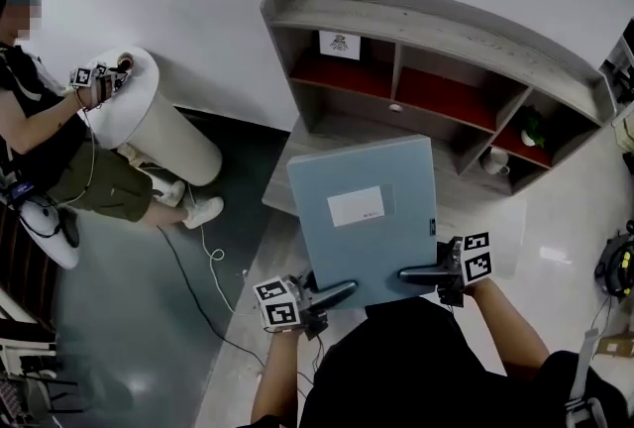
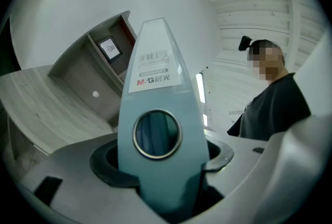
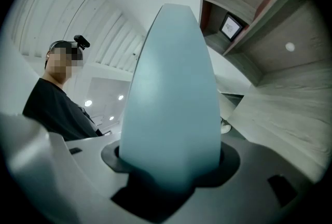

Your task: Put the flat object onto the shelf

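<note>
A flat light-blue file box (image 1: pixel 363 218) with a white label is held level in the air, in front of the grey shelf unit (image 1: pixel 436 30). My left gripper (image 1: pixel 332 294) is shut on its near left edge, my right gripper (image 1: pixel 421 272) on its near right edge. The left gripper view looks along the box's spine (image 2: pixel 155 114), with its metal finger ring and barcode label, clamped between the jaws. The box's plain edge (image 3: pixel 174 98) fills the jaws in the right gripper view. The shelf (image 2: pixel 98 67) lies beyond the box.
The shelf has red-backed compartments (image 1: pixel 446 99) holding a small framed card (image 1: pixel 339 44), a white cup (image 1: pixel 495 160) and a green item (image 1: pixel 535 131). A seated person (image 1: pixel 59 139) is at the left beside a white cylinder (image 1: pixel 158 124). Cables trail on the floor (image 1: pixel 213 267).
</note>
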`<state>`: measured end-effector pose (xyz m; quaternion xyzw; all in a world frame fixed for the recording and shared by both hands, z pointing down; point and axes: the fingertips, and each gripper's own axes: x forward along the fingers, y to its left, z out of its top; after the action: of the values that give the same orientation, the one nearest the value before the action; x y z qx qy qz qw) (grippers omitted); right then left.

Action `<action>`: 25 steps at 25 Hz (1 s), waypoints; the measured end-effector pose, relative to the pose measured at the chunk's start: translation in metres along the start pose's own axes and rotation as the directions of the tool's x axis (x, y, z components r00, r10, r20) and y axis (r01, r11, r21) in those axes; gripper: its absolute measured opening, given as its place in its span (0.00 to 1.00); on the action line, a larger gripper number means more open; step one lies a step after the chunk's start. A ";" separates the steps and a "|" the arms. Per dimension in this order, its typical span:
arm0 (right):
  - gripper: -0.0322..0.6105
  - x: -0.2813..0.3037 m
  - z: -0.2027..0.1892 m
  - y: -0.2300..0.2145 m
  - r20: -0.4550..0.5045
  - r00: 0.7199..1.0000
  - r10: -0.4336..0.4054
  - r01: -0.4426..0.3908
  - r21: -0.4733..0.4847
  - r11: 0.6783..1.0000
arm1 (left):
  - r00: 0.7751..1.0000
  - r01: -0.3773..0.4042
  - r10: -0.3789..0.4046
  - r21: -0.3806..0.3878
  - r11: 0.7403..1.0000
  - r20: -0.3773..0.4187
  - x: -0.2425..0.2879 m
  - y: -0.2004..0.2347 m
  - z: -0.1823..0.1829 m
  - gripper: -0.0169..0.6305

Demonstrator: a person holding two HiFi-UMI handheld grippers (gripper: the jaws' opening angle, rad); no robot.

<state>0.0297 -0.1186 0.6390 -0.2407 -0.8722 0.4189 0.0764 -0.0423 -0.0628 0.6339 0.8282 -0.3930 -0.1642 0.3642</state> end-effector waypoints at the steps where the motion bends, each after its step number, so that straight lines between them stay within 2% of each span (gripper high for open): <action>1: 0.48 -0.002 0.011 -0.005 0.009 1.000 -0.002 0.002 -0.007 1.000 | 1.000 0.003 -0.003 0.009 1.000 -0.006 0.006 0.005 0.010 0.49; 8: 0.48 -0.011 0.055 -0.031 0.069 0.998 -0.009 0.015 -0.074 0.997 | 0.997 0.008 -0.003 0.073 0.997 -0.071 0.036 0.032 0.052 0.49; 15: 0.48 -0.019 0.101 -0.019 0.135 0.990 -0.034 0.057 -0.173 0.983 | 0.993 0.043 -0.024 0.172 0.984 -0.112 0.058 0.024 0.099 0.51; 19: 0.48 -0.023 0.148 -0.007 0.169 0.983 -0.067 0.107 -0.239 0.965 | 0.990 0.081 -0.051 0.242 0.967 -0.128 0.075 0.015 0.149 0.52; 25: 0.48 -0.014 0.236 0.007 0.234 0.966 -0.110 0.191 -0.357 0.914 | 0.980 0.168 -0.119 0.351 0.921 -0.158 0.094 0.011 0.241 0.53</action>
<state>-0.0347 -0.2852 0.4837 -0.1373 -0.9555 0.2593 -0.0310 -0.1227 -0.2546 0.4798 0.9168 -0.3294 -0.0596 0.2176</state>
